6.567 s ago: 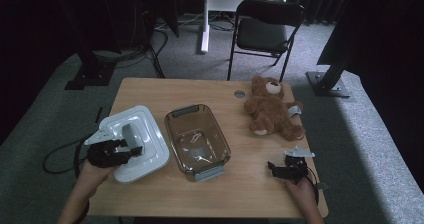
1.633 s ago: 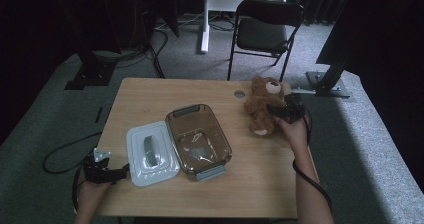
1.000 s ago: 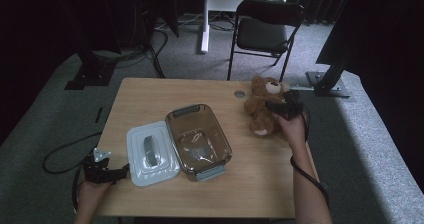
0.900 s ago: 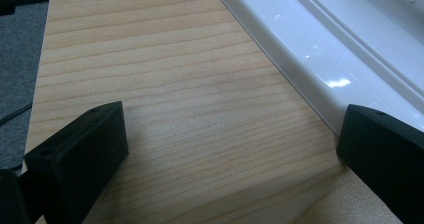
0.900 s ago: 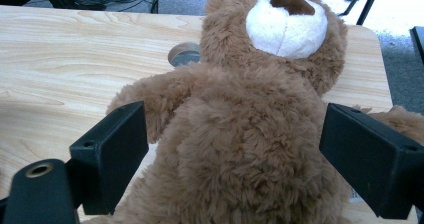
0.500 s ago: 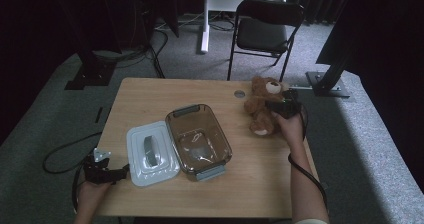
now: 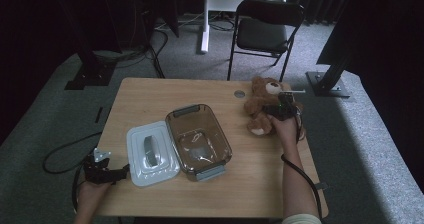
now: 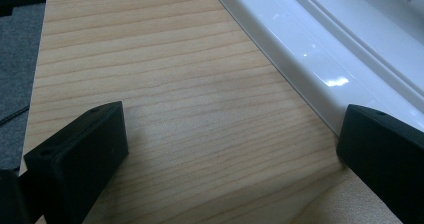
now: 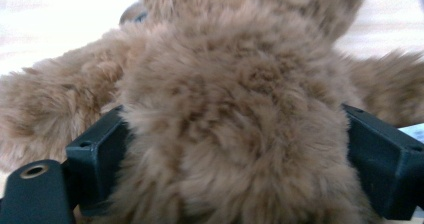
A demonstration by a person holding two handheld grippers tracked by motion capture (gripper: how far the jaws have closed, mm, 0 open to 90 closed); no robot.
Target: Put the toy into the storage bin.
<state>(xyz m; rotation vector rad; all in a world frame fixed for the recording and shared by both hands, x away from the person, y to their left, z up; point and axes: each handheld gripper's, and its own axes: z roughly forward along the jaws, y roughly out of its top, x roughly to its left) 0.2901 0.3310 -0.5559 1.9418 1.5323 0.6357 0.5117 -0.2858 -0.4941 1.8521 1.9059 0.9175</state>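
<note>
Two black right tongs (image 9: 235,149) pinch the shaggy brown teddy bear (image 9: 235,109); left tongs (image 8: 235,149) gape over grained wood.

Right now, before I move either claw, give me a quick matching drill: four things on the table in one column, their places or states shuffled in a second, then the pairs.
Things
1. teddy bear
2. white lid
3. clear container
4. left claw

Places or states
A. open and uncovered at mid table
B. between the jaws of the right claw
C. lying flat against the container's left side
D. jaws wide apart at the table's near left edge, beside the lid's rim

Pairs: 1-B, 2-C, 3-A, 4-D
</note>
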